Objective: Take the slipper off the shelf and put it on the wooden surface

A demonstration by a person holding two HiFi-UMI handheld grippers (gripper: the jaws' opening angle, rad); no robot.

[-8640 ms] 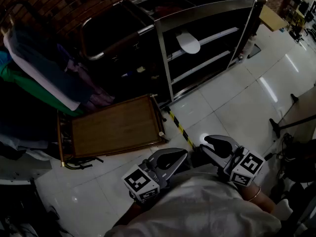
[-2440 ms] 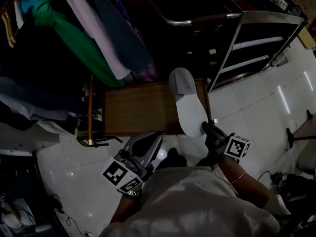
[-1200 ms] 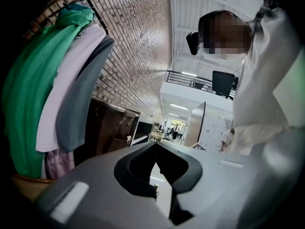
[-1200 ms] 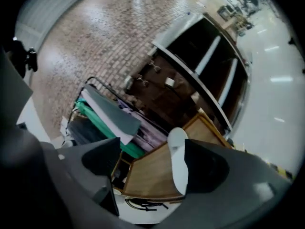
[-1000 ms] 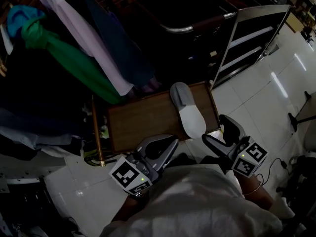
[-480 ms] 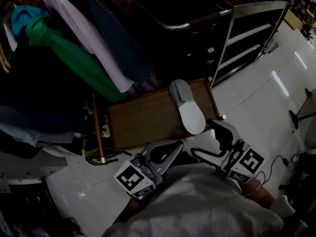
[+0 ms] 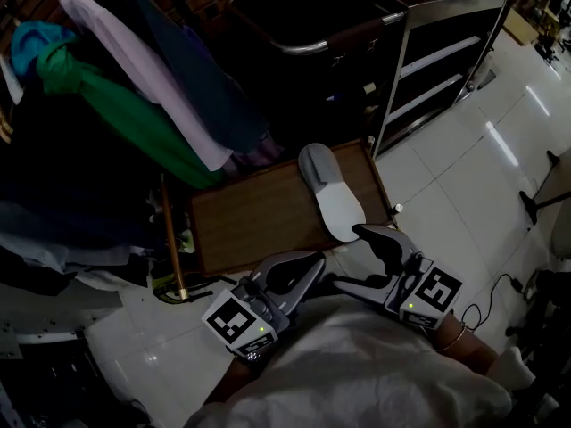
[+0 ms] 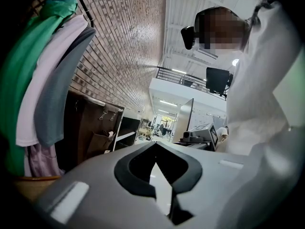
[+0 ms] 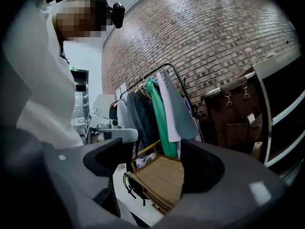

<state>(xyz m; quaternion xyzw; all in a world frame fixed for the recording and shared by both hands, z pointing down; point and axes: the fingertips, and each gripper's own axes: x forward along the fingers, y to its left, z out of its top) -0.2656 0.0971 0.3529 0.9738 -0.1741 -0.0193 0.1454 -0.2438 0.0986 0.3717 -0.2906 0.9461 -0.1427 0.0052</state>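
Slipper and claws are apart now. Nearest to the person, both grippers sit level in front of the white-shirted chest. The left gripper (image 7: 306, 268) is clenched with nothing in it; in its own view the jaw tips (image 8: 155, 145) meet, and only a sliver of pale floor shows behind them. The right gripper (image 7: 364, 261) is released. Its jaws stand wide apart, though they have just been closing a little, and nothing is between them. Through the gap in its own view (image 9: 157, 151) I see only the tray's slatted end (image 9: 162, 175).

Just beyond the right gripper's upper jaw lies the slipper (image 7: 330, 199), pale grey, sole down on the wooden tray (image 7: 250, 217). It rests at the tray's right end, toe pointing away, heel at the front edge. The tray sits low on the white tiled floor (image 7: 446, 176).

Behind the tray hang clothes, a green garment (image 7: 116, 105) among pale and dark ones. To the right, farther off, stands the metal shelf (image 7: 437, 61), its racks dark. A brick wall (image 9: 200, 32) rises at the back.
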